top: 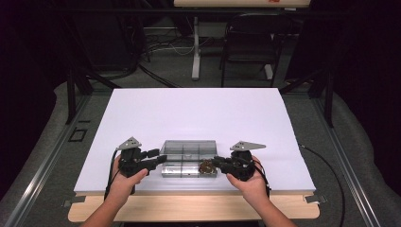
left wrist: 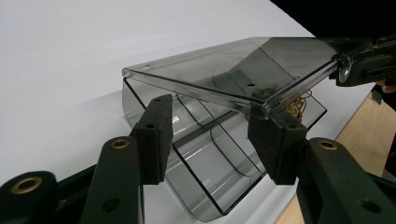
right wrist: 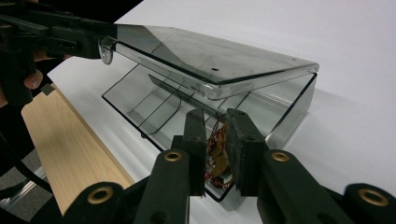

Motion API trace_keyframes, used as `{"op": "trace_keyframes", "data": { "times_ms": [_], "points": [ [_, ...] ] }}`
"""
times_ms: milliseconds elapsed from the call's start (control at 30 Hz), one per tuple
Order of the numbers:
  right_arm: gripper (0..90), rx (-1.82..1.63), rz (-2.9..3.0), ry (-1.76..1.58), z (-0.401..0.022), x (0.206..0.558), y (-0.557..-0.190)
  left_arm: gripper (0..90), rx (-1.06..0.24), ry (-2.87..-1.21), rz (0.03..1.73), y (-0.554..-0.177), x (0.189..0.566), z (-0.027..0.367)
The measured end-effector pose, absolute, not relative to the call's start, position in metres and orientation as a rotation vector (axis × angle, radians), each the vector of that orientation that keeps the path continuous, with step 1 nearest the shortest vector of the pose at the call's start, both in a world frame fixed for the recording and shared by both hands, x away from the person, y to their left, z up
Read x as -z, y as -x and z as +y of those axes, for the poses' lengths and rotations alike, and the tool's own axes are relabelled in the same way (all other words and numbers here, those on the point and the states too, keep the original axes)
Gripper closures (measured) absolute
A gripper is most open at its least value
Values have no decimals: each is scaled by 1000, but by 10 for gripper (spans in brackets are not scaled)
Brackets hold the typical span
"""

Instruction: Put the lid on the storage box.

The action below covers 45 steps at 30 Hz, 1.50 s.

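Smoky clear compartment box (top: 189, 158), lid (left wrist: 243, 74) half raised, is set on the white table (top: 198, 113) between both tongs. Gold wire bundle (right wrist: 217, 156) in its end compartment is pinched by the right gripper (right wrist: 217, 154). Lid edge is propped by the left gripper (left wrist: 210, 140), jaws apart; dividers are visible inside

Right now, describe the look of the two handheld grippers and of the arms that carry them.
Both the left gripper and the right gripper are black, each topped by a grey three-cornered plate. Their jaws are flat black bars with brass-ringed pivot holes, ending in rectangular black pads. A black cable trails from each. The forearms are bare, with no sleeves in view.
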State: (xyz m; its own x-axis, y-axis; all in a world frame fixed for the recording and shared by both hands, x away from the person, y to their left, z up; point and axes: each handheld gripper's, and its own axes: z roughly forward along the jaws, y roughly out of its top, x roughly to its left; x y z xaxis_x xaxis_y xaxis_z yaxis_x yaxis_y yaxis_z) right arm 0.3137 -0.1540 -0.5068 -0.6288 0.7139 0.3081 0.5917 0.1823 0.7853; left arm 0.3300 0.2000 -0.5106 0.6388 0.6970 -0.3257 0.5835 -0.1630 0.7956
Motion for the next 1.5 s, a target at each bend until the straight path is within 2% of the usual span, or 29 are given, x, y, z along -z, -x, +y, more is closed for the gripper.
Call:
{"op": "trace_keyframes", "data": {
  "times_ms": [333, 1500],
  "points": [
    [900, -1437, 2303, -1259, -157, 506, -304, 504, -151, -1858, 1026, -324, 517, 200],
    [899, -1424, 2296, -1225, -164, 513, -292, 504, -158, -1890, 1039, -313, 529, 203]
  ]
}}
